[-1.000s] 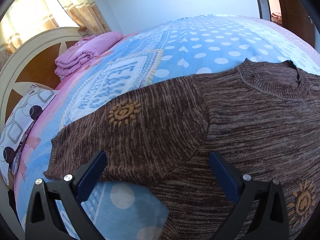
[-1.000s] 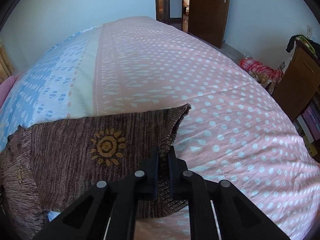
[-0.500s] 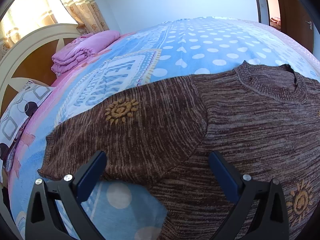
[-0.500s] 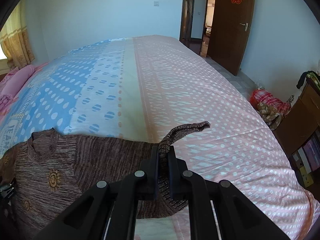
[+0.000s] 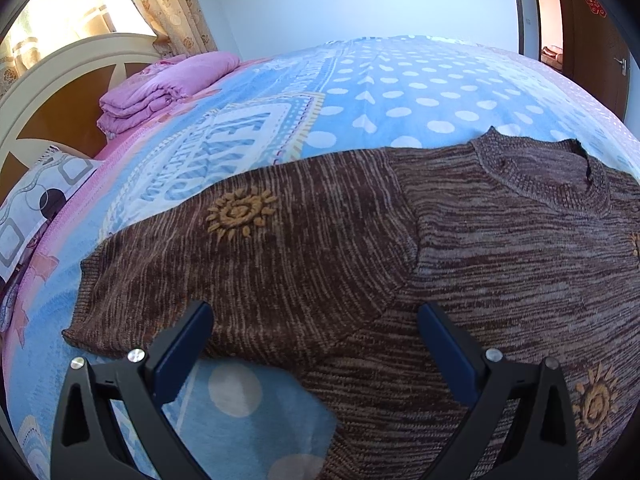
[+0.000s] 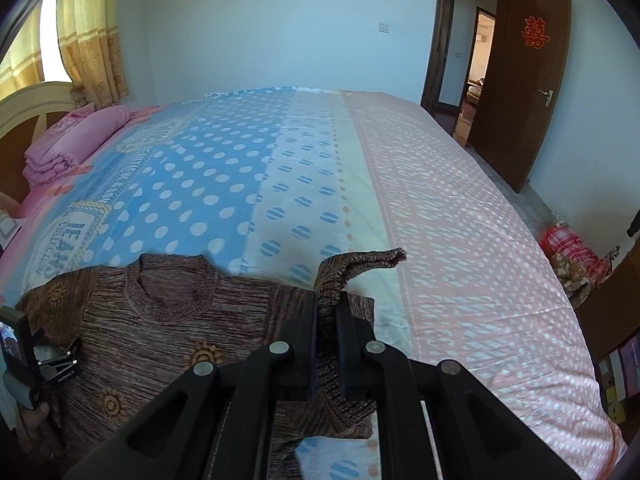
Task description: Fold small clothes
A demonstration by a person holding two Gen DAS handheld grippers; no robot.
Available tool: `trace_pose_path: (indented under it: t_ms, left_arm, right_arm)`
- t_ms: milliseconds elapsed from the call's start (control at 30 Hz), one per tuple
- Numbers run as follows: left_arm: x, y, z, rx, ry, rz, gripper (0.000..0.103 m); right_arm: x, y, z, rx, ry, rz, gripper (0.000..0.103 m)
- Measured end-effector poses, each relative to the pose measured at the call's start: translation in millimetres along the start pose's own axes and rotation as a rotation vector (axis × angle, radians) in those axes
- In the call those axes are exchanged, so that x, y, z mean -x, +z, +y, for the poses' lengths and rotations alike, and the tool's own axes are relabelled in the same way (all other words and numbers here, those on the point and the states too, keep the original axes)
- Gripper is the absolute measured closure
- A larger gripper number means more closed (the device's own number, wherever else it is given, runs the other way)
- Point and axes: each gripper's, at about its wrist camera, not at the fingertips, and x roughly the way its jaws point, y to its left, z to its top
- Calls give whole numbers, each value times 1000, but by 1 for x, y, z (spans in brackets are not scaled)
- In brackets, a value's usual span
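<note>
Right gripper (image 6: pixel 327 312) jaws clamped on sweater (image 6: pixel 160 336) sleeve (image 6: pixel 360 262), lifted. Carry toward 9 o'clock, lay flat across chest. Left gripper (image 5: pixel 316 336) jaws apart, hovering.

We lose the sweater (image 5: pixel 460 264) at the left wrist view's right and bottom edges; hem unseen. In the right wrist view, the right gripper (image 6: pixel 327 312) hides the sleeve fabric between its fingers. The left gripper (image 6: pixel 24 364) is cut off at that frame's left edge. Bed cover lettering (image 5: pixel 240 148) only partly legible. Checked bundle (image 6: pixel 572 256) on floor: contents unclear.
</note>
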Motion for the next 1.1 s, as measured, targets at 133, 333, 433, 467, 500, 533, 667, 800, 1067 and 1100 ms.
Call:
trace_pose_path:
  t_ms: [133,333,433,467,500,533,667,800,1067,1100]
  left_arm:
    - [-1,0,1,7,-12,5,0]
    - [-2,0,2,11,-18,8,0]
    - [-2,0,2,9,-16,6,0]
    - [-2,0,1,9,-15,7,0]
    - [-3,0,1,9,-14,8,0]
    - [-3,0,1,10,-15,9,0]
    - [-6,1,3,11,-48,29,0]
    - [1,3,10,-5,-98,37,0]
    - [63,26,-49,-108,-244,-26,0]
    - [67,28,-63,-130,-262,-26,1]
  right_arm:
    - [-3,1,30,23,44,4,96]
    - [-21,-5,77,49,117,20,96]
    - [-40,-15,105,55,154,39,96]
    - [-45,-19,112,58,164,45,96]
    - [-55,-25,123,60,190,61,95]
    - [-65,-31,133,61,225,84,93]
    - [-92,-65,159,56,324,178,52]
    - [-61,-96,142,104,369,142,50]
    - [-16,-137,9,-62,137,-26,39]
    - [-14,-141,-4,-92,103,-45,36]
